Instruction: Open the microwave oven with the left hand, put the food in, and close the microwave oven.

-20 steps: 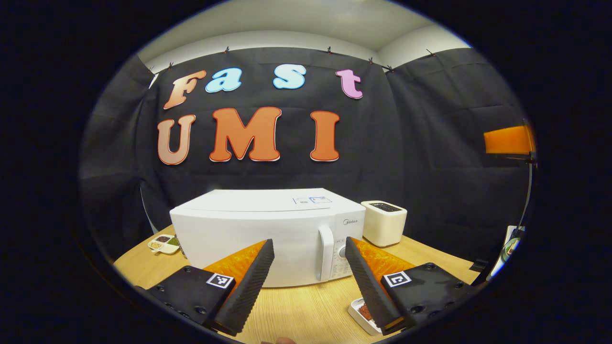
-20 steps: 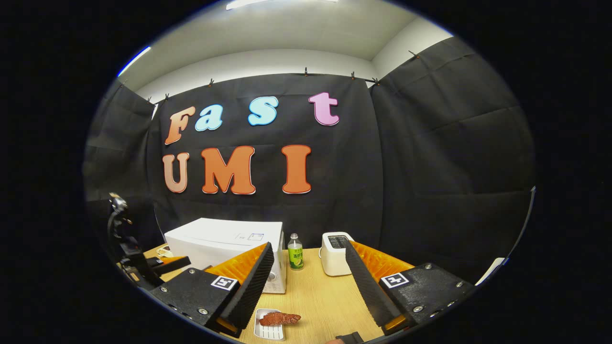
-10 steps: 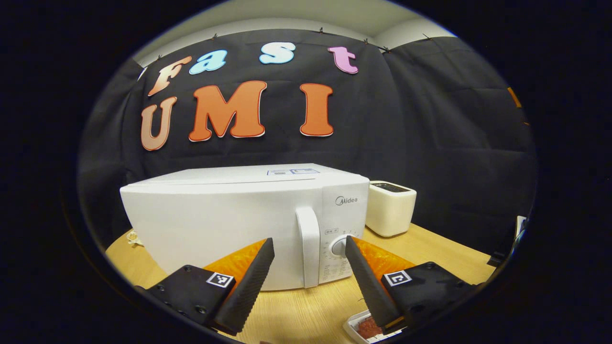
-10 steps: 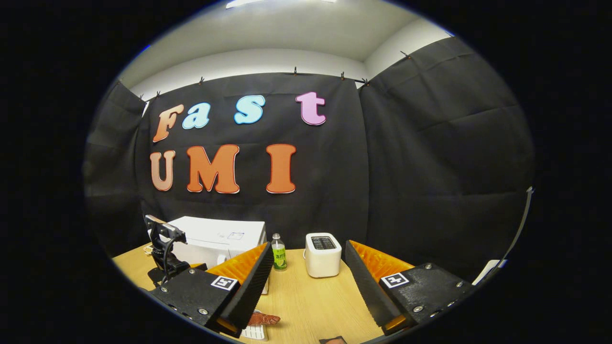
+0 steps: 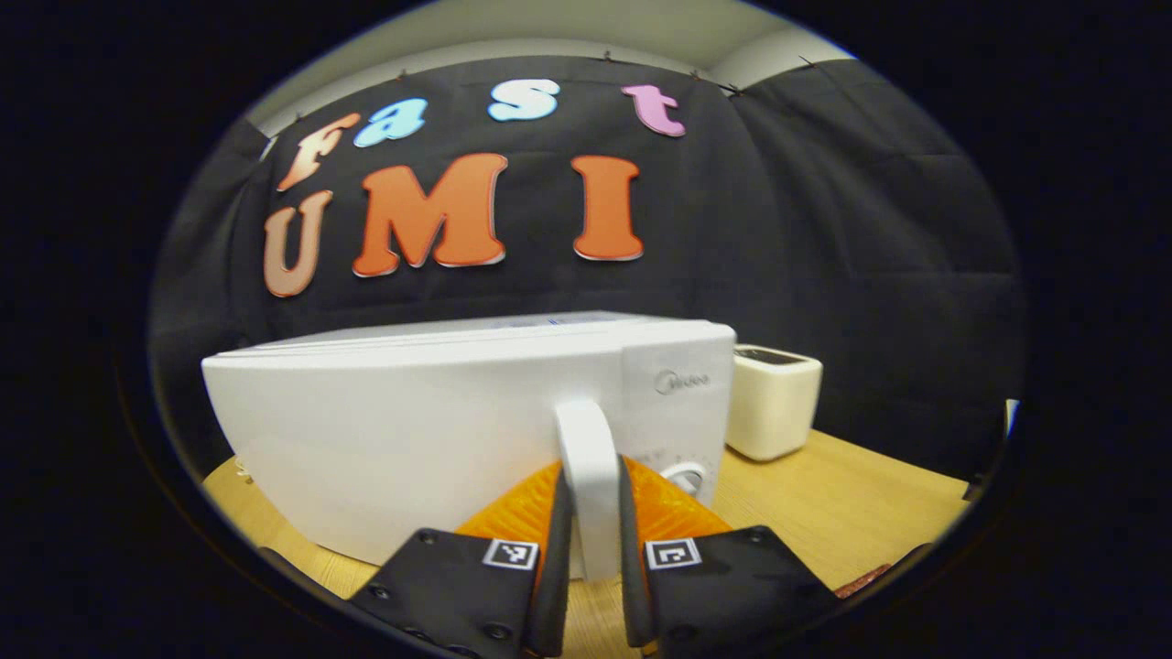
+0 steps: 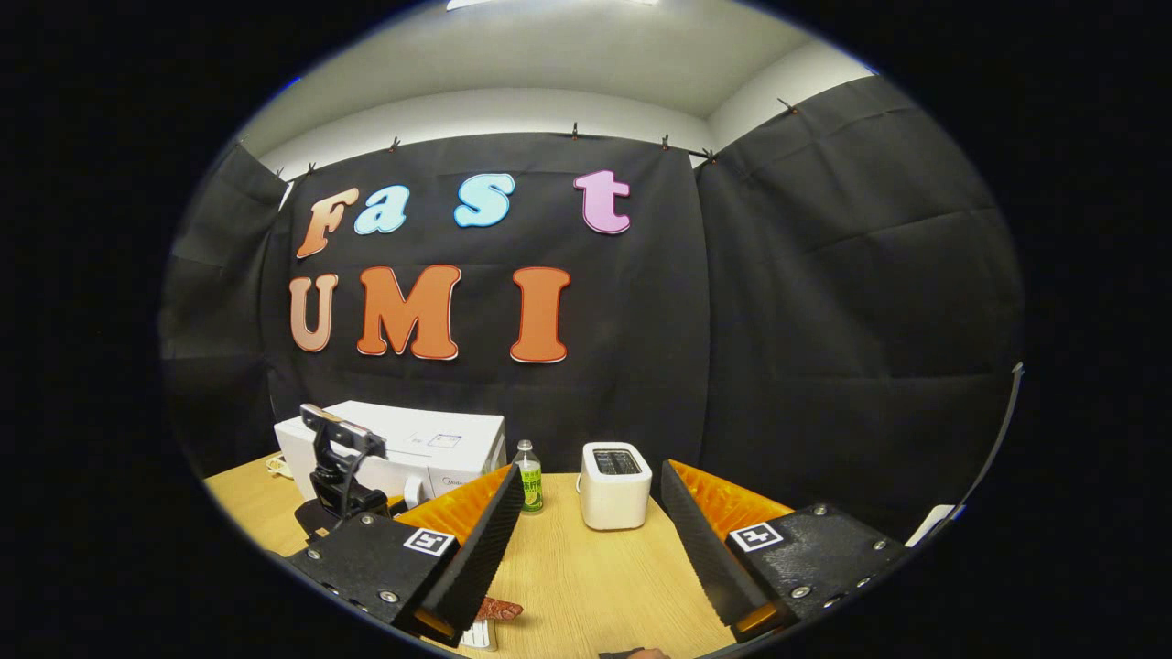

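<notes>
A pale wooden surface [image 6: 595, 577] stands before a black cloth wall. The left tongs [image 5: 586, 558] point level at the white microwave [image 5: 412, 439], both fingers pressed on its upright door handle [image 5: 586, 476]; the door sits flush. Half a second ago these tongs stood spread wide, short of the handle. The right tongs [image 6: 586, 549] hang wide apart over the surface, holding nothing. The right gripper view adds a green-labelled bottle [image 6: 528, 476] between microwave and toaster [image 6: 615, 485], and the reddish food [image 6: 499, 608] on a white tray at the near edge.
</notes>
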Motion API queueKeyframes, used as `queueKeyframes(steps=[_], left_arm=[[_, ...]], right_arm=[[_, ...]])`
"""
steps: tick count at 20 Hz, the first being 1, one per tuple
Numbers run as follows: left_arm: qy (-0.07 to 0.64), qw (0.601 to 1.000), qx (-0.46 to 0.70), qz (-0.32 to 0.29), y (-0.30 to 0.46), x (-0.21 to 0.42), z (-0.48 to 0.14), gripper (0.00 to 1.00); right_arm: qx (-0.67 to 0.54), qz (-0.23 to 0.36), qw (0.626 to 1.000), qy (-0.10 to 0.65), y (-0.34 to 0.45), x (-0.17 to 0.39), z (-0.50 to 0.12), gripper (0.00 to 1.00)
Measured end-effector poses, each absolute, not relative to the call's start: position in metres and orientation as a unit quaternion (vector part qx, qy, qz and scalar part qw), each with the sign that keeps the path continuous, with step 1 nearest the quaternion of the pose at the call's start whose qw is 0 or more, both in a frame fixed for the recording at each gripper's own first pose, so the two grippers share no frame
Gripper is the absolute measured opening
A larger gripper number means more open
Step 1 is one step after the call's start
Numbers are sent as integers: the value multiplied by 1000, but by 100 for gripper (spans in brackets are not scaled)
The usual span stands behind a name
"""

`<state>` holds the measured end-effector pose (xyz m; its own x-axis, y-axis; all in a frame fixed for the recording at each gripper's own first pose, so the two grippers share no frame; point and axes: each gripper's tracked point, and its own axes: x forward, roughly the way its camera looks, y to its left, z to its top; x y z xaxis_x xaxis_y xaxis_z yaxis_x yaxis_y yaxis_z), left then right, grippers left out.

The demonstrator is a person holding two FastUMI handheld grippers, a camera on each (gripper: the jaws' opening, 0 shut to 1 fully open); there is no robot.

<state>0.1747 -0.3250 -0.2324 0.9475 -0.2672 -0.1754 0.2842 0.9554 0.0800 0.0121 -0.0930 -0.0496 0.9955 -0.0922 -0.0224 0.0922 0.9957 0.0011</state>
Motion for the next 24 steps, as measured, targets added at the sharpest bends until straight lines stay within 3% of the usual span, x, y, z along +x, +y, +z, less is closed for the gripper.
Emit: queueKeyframes(steps=[2,3,4,8,11,16,22,23,24], left_arm=[[80,984,36,-155,-332,187,-240,22],[81,984,26,-158,-330,185,-238,21],[86,983,25,-158,-328,186,-241,12],[111,979,1,-174,-322,158,-239,12],[75,971,6,-228,-310,109,-223,11],[90,954,1,-287,-270,38,-218,11],[94,949,2,-300,-213,-16,-212,11],[92,950,6,-298,-202,-21,-211,15],[89,951,9,-295,-190,-28,-209,11]], right_arm=[[5,-48,999,15,-94,13,-53,93],[5,-48,999,16,-94,14,-55,93],[5,-48,999,17,-93,14,-56,93],[0,-47,999,15,-91,13,-58,94],[12,-39,999,19,-84,11,-63,93],[16,-25,999,28,-70,8,-72,93],[18,-16,999,28,-51,-2,-73,93],[17,-13,999,29,-47,-2,-74,94],[16,-12,999,30,-44,-4,-76,94]])
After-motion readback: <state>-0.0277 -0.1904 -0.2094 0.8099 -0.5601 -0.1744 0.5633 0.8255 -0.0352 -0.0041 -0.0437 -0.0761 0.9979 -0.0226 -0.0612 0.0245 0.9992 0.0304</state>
